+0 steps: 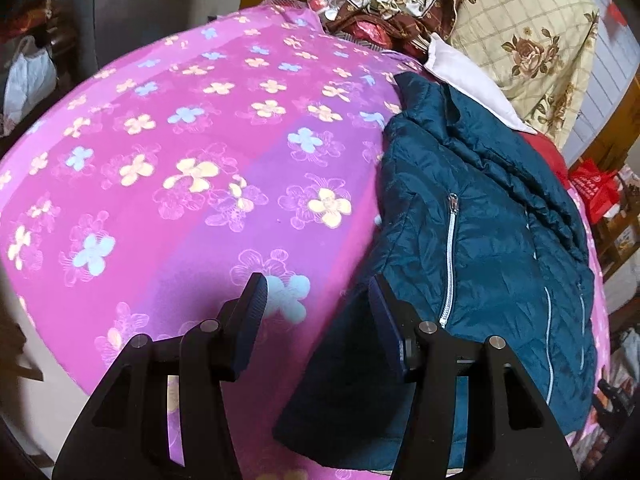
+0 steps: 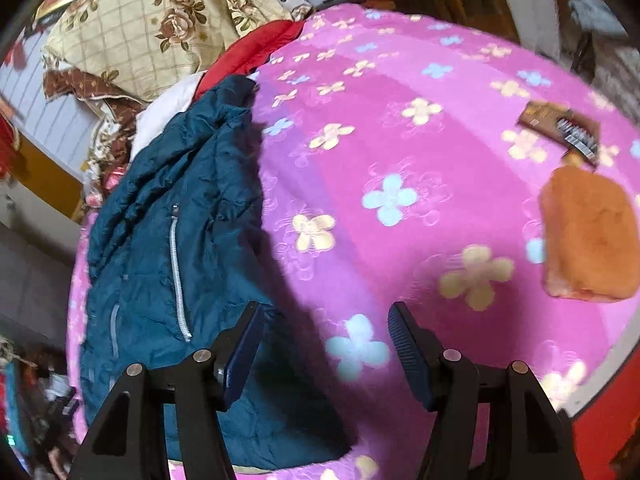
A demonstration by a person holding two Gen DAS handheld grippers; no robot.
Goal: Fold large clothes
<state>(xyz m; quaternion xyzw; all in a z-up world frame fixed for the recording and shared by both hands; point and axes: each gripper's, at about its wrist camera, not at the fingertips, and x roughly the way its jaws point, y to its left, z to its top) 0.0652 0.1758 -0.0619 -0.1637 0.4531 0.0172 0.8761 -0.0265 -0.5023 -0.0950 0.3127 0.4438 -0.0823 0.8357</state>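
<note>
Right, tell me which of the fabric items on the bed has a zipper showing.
The teal quilted jacket: a silver zipper runs down its front. The orange fuzzy item and the cream floral quilt show none.

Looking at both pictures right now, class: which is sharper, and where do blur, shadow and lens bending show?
Left wrist view: sharp, the jacket zip crisp; the bedspread bulges from the fisheye. Right wrist view: softer, the orange cloth and flowers smeared by motion; a dark shadow falls beside the jacket; corners black.
</note>
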